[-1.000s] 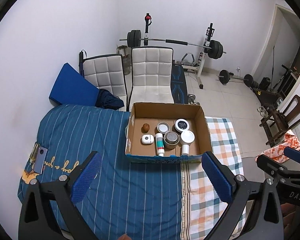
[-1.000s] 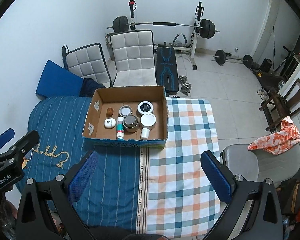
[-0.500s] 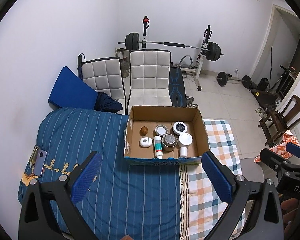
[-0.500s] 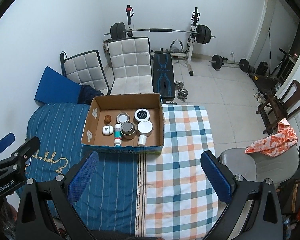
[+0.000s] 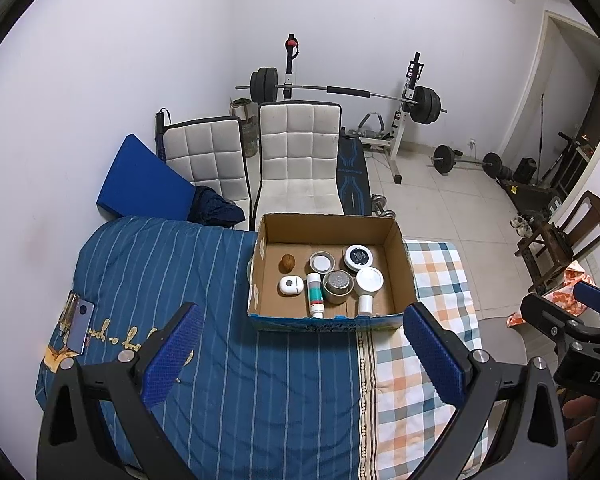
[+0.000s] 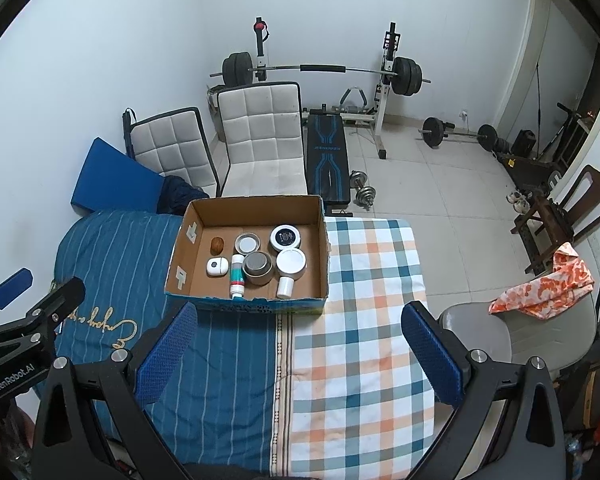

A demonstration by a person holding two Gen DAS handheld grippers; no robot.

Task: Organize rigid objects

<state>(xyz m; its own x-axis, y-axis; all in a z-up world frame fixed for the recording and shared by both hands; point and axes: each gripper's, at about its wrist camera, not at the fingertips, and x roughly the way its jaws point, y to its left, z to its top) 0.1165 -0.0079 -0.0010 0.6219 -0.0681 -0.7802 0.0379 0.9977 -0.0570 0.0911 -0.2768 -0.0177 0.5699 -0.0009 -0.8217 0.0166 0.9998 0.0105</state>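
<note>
Seven small rigid items in the centre-frame cardboard box point(image 5: 332, 316): light, smooth; grip across sides. Left gripper point(image 5: 304, 352) and right gripper point(image 6: 300, 352) spread apart, empty.

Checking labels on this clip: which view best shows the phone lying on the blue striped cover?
The left wrist view. The phone lies in plain sight at the cover's left edge, beside the gold embroidery. In the right wrist view the left gripper blocks that spot, so the phone cannot be made out.

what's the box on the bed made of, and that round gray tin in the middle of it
The box: brown corrugated cardboard, matte, with raw flap edges and a printed blue outer face. The tin: likely metal, judging by its dull gray sheen and thin rim, though painted plastic is possible.
</note>
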